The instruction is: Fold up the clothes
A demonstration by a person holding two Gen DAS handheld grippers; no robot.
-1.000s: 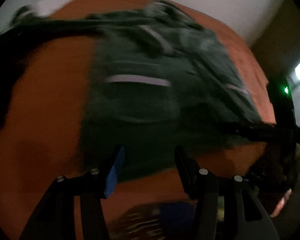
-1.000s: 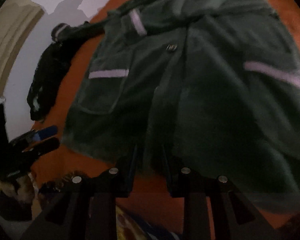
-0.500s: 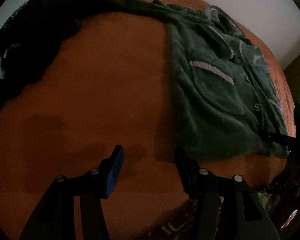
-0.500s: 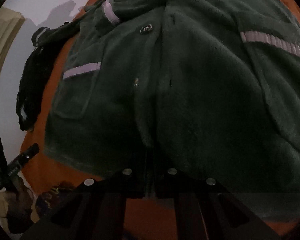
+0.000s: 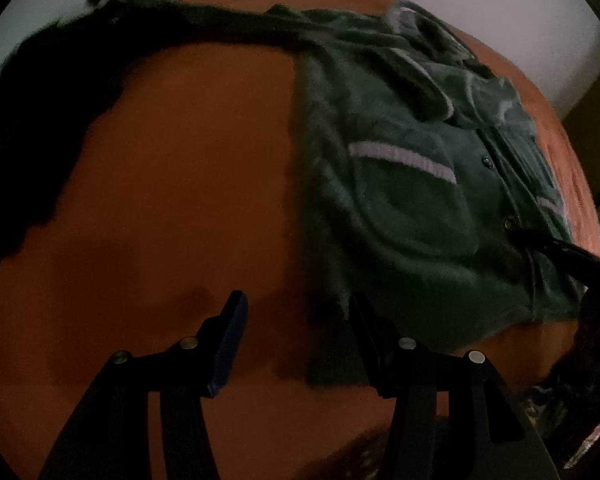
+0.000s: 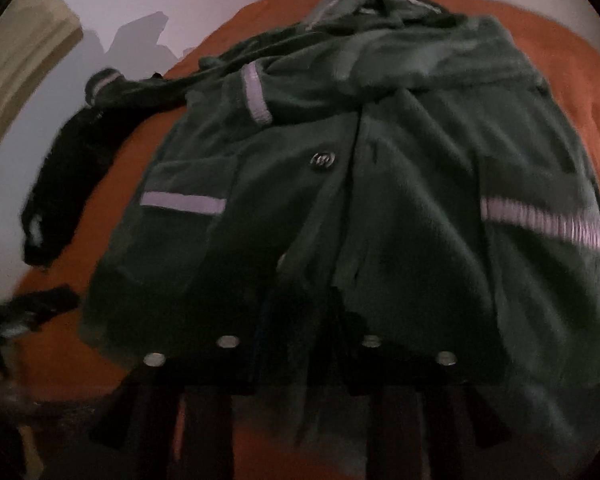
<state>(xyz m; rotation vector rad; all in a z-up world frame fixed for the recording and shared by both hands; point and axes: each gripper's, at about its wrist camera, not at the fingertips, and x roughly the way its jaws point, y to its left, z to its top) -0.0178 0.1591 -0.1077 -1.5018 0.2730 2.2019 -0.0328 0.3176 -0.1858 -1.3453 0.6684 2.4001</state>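
A dark green fleece jacket (image 5: 412, 208) with pale pocket stripes lies front up on an orange cover (image 5: 172, 184). My left gripper (image 5: 296, 312) stands open just above the cover. The jacket's lower left hem corner lies by its right finger (image 5: 364, 320), and the pads press on nothing. In the right wrist view the jacket (image 6: 400, 200) fills the frame. My right gripper (image 6: 300, 320) is shut on the front hem at the button placket, and bunched cloth hides its fingertips. That gripper also shows at the right edge of the left wrist view (image 5: 560, 252).
A black garment (image 6: 68, 168) lies on the cover's far left side, touching the jacket's outstretched sleeve (image 6: 140, 84). A white wall (image 6: 120, 8) stands behind. The cover's near edge drops off below both grippers, with patterned cloth (image 5: 560, 400) beyond it.
My left gripper sank toward the cover and came beside the jacket's hem corner. The right gripper closed on the front hem, and the cloth now bunches up over its fingers.
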